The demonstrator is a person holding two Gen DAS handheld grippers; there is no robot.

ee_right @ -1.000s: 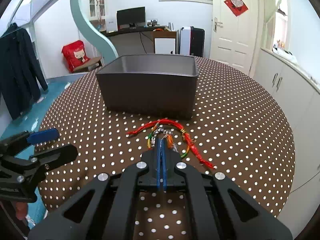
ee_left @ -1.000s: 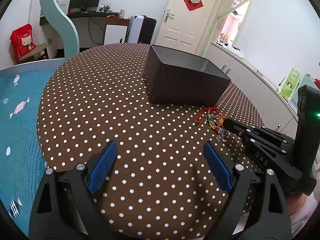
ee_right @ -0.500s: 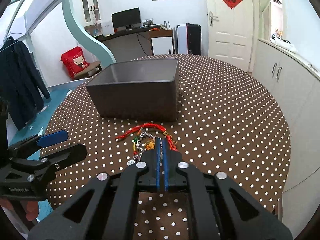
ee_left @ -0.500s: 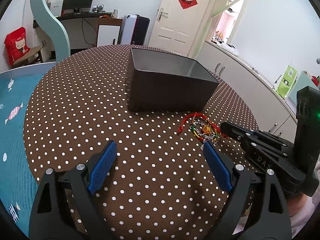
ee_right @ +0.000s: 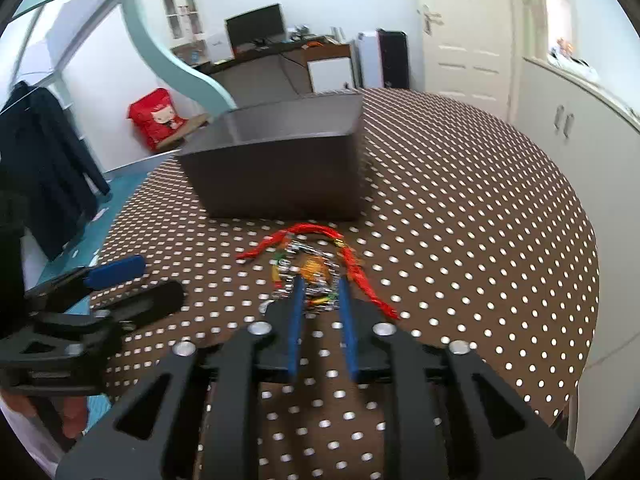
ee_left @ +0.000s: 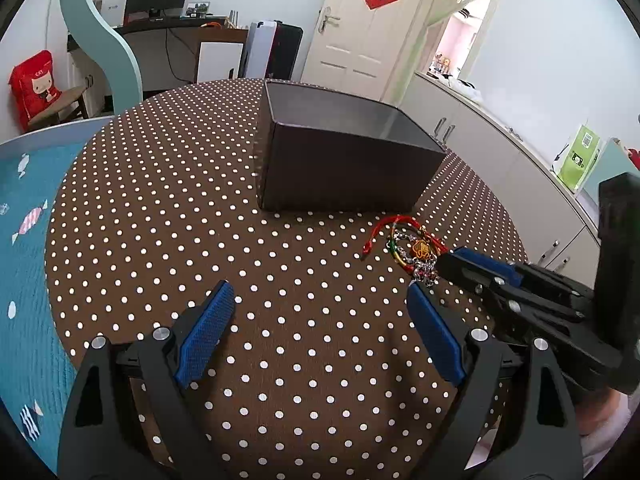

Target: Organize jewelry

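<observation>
A tangle of jewelry [ee_right: 316,268], made of red cord, beaded bracelets and a silver chain, lies on the polka-dot tablecloth in front of the dark open box [ee_right: 276,172]. My right gripper [ee_right: 321,282] is over its near side. The jaws are opening, the blue pads stand apart, and part of the pile lies between the tips without being pressed. In the left wrist view the jewelry [ee_left: 416,248] sits right of centre by the box [ee_left: 348,172], with the right gripper [ee_left: 450,260] touching it. My left gripper [ee_left: 319,288] hovers wide open and empty over bare cloth.
The round table [ee_left: 160,200] has a brown dotted cloth; its edge curves close on the left and right. My left gripper [ee_right: 152,284] shows at the left of the right wrist view. White cabinets [ee_right: 568,128] line the right wall, and a teal floor mat [ee_left: 24,208] lies beyond the table's left edge.
The right gripper's jaws have gone from shut to parted, with the jewelry at its tips. The left gripper stays wide open; its view has shifted sideways a little.
</observation>
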